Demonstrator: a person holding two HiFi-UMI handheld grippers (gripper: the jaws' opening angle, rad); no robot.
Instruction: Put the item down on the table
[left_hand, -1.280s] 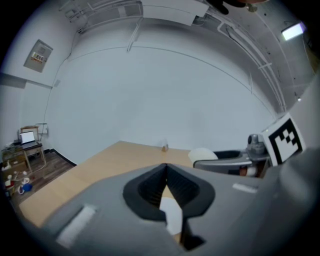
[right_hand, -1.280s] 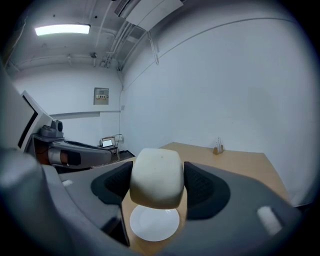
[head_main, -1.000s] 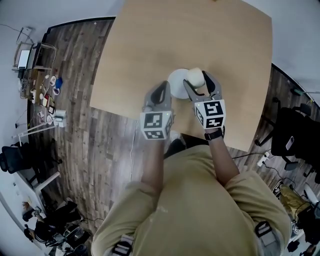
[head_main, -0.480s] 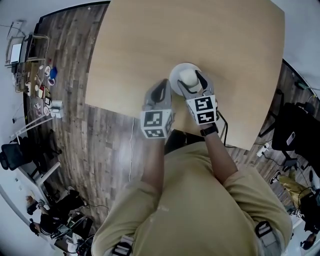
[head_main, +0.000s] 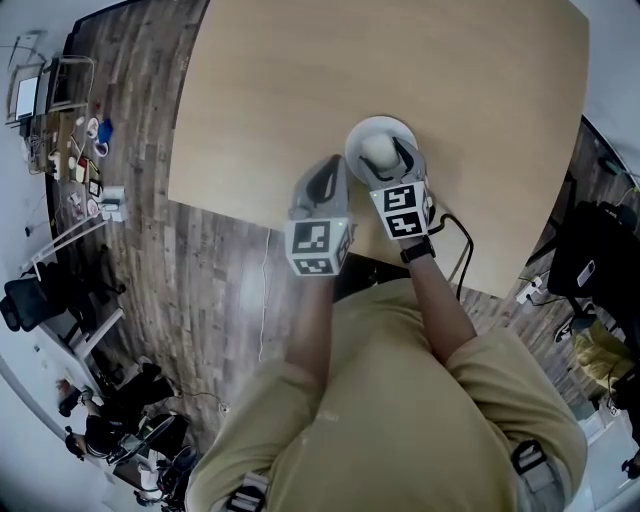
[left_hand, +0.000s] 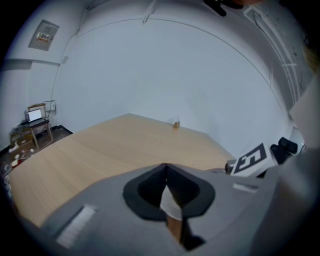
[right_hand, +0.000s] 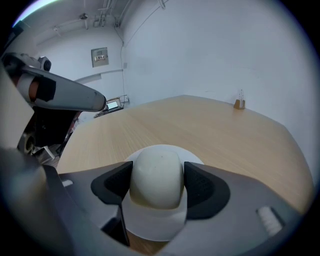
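Observation:
A cream-white rounded item (head_main: 380, 148) (right_hand: 157, 175) sits between the pads of my right gripper (head_main: 386, 160) (right_hand: 158, 184), which is shut on it. It hangs right over the middle of a white plate (head_main: 360, 132) (right_hand: 152, 225) on the light wooden table (head_main: 280, 90). I cannot tell whether the item touches the plate. My left gripper (head_main: 326, 178) (left_hand: 166, 167) is just left of the plate near the table's front edge, its jaws meeting at the tips with nothing held. Its view shows the right gripper's marker cube (left_hand: 252, 160).
A small brown object (right_hand: 240, 104) (left_hand: 176, 124) stands at the table's far edge. A black cable (head_main: 455, 235) loops on the table by the right wrist. Off the table are a cluttered desk and shelf (head_main: 70, 150) to the left and dark chairs (head_main: 600, 260) to the right.
Both grippers have sunk toward the table. The right gripper carried the item from the plate's right edge to over its middle. The left gripper stayed shut.

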